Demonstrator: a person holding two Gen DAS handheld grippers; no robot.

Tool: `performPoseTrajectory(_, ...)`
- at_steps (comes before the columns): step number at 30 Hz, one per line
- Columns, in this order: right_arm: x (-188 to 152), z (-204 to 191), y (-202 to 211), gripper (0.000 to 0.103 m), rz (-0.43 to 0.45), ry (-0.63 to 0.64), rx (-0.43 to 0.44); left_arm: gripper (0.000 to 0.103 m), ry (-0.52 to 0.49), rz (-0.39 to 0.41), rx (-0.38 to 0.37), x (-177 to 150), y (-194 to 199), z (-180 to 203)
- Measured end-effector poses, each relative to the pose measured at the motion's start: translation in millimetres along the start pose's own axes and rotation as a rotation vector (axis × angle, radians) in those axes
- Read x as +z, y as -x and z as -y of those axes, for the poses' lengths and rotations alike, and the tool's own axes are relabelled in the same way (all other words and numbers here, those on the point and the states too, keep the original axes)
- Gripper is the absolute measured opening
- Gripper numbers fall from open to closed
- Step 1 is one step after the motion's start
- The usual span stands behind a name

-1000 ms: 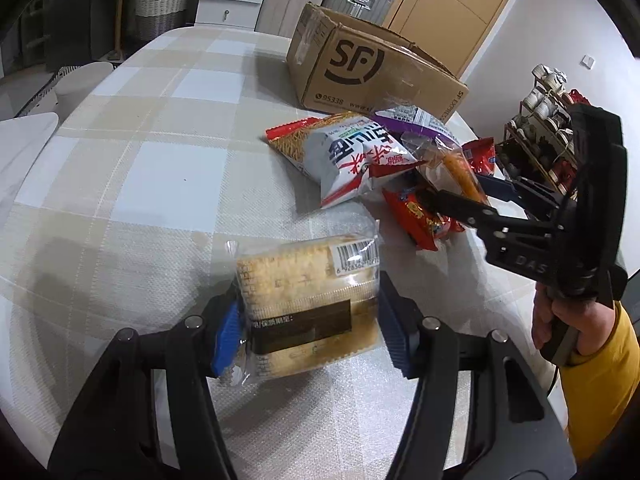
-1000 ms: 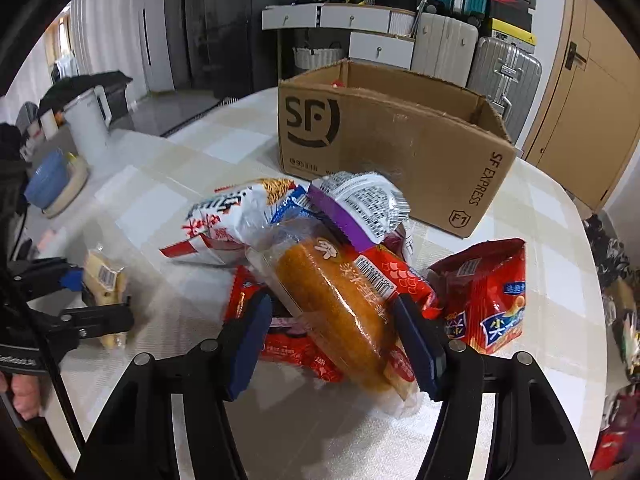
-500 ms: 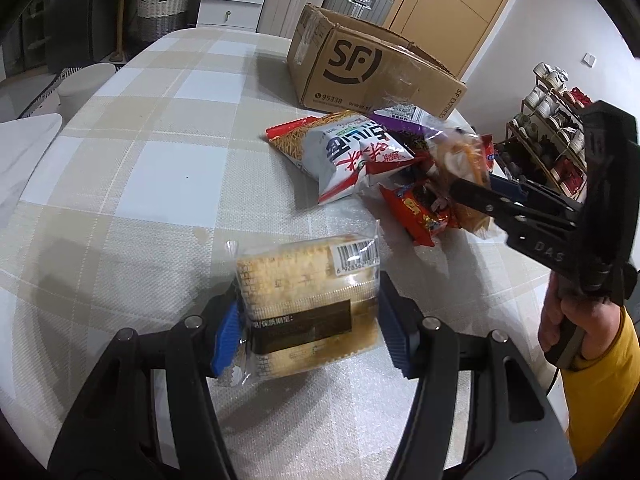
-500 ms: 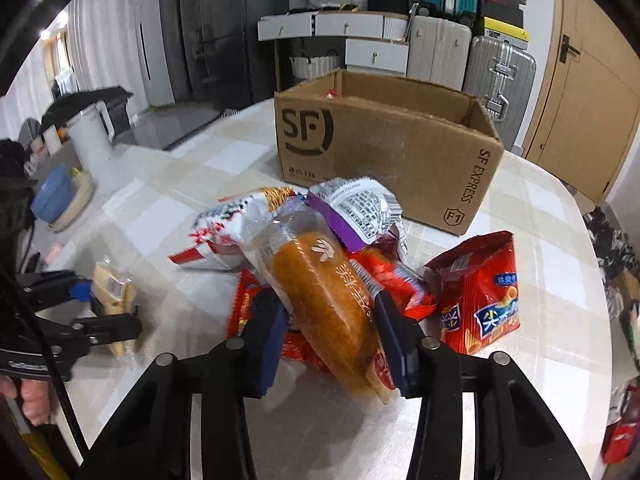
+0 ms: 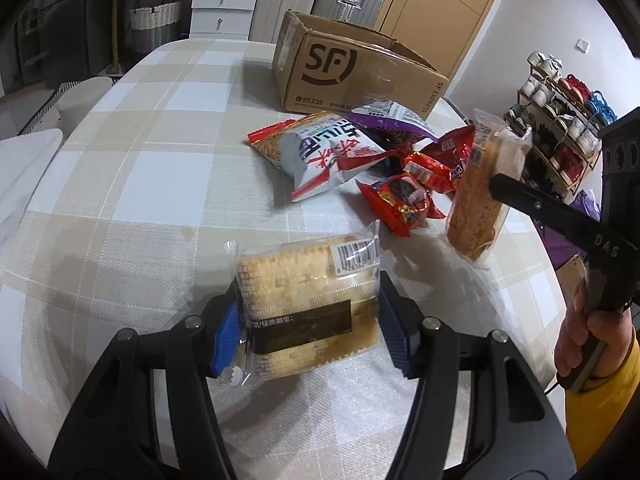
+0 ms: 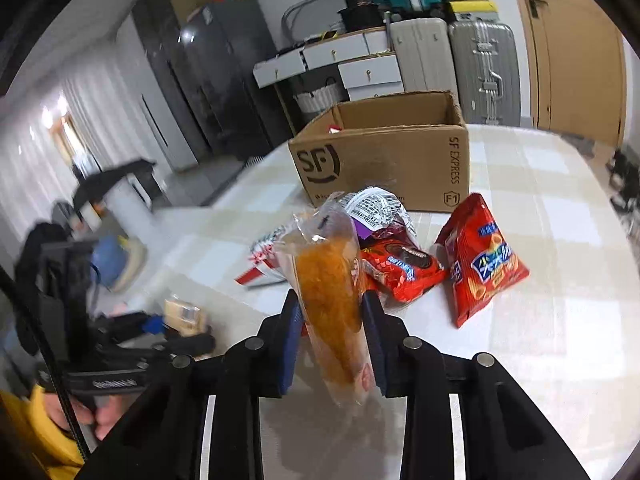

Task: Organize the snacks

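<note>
The right gripper [image 6: 330, 344] is clamped on a long orange bread roll in clear wrap [image 6: 330, 300], held nearly upright and clear of the table [image 6: 560, 340]. The left wrist view shows it from the side [image 5: 478, 200], hanging just right of the snack pile with its lower end above the cloth; that view also shows the hand [image 5: 588, 336] on the right gripper's handle and a yellow sleeve [image 5: 600, 420].

The left gripper [image 5: 310, 332] grips a clear packet of crackers [image 5: 308, 304] by its two sides, nearer the camera than the pile.

The cardboard box [image 6: 384, 160] stands behind the pile. Only the right wrist view looks into its open top, where a bit of red shows at the back left corner. In front of the box lie a purple packet [image 5: 388, 116], a white and red bag [image 5: 324, 152], a red biscuit packet [image 6: 400, 268] and a red chip bag [image 6: 484, 264].
</note>
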State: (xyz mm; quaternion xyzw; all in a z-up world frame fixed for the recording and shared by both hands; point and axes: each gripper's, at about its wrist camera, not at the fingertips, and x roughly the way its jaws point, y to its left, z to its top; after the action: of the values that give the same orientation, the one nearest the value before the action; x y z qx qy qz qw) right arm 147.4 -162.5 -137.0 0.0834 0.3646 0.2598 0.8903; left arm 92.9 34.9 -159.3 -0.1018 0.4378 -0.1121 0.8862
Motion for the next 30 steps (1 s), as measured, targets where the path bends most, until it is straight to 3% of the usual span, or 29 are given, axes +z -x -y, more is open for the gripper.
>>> performPoseTrajectory(21,-26.4,-3.5,64.8,0.029,0.122,-0.094,0.141,0.057,-0.094,0.053,0.039,2.7,30.5,36.1)
performPoseTrajectory(30,9.8,-15.2,101.7,0.029,0.205,-0.071,0.195,0.057,-0.118,0.134,0.022,35.8,63.9,44.3)
